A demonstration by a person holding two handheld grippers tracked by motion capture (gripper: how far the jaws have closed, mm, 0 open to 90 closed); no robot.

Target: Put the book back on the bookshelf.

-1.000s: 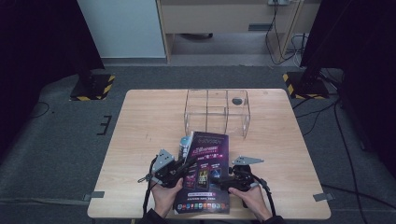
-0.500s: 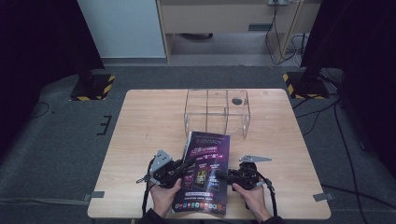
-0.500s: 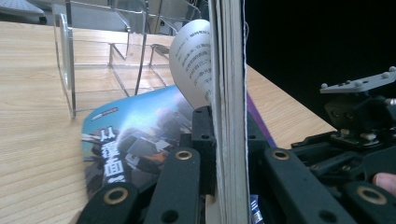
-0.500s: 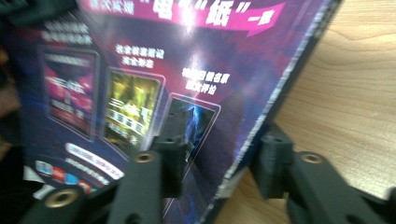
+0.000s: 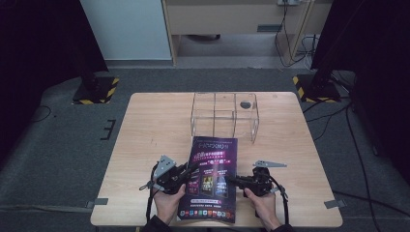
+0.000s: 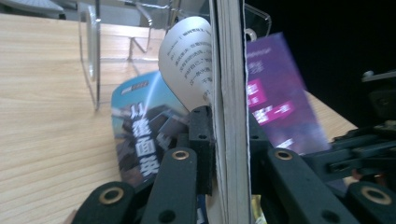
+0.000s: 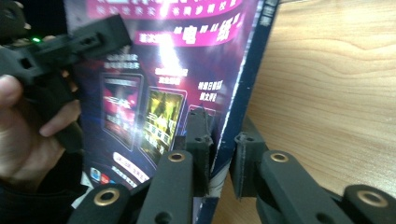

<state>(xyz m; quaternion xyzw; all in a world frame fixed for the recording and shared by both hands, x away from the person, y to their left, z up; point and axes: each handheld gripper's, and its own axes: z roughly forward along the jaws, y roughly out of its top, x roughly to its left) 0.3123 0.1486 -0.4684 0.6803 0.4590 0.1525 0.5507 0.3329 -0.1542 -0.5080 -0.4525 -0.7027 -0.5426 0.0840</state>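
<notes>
Pinching the magazine (image 5: 211, 179) from both sides now, I have it lifted off the counter (image 5: 154, 125), its purple cover facing up between my hands near the front edge. My left gripper (image 5: 186, 171) has its fingers pressed on the page edges, clamped on the thick block of paper that stands upright between them in the left gripper view, with one loose page curling away. My right gripper (image 5: 238, 181) has just been closing: a second ago its fingers stood wide beside the magazine's right edge, and now they nip the cover's dark border (image 7: 233, 130), as the right gripper view shows. So the change is that the magazine has gone from a one-sided hold to a two-sided one. I judge that makes it steady enough to carry or tilt. The clear acrylic rack (image 5: 225, 116) stands just beyond the magazine's far edge, empty as far as I can see, and looks the likely place for it.
</notes>
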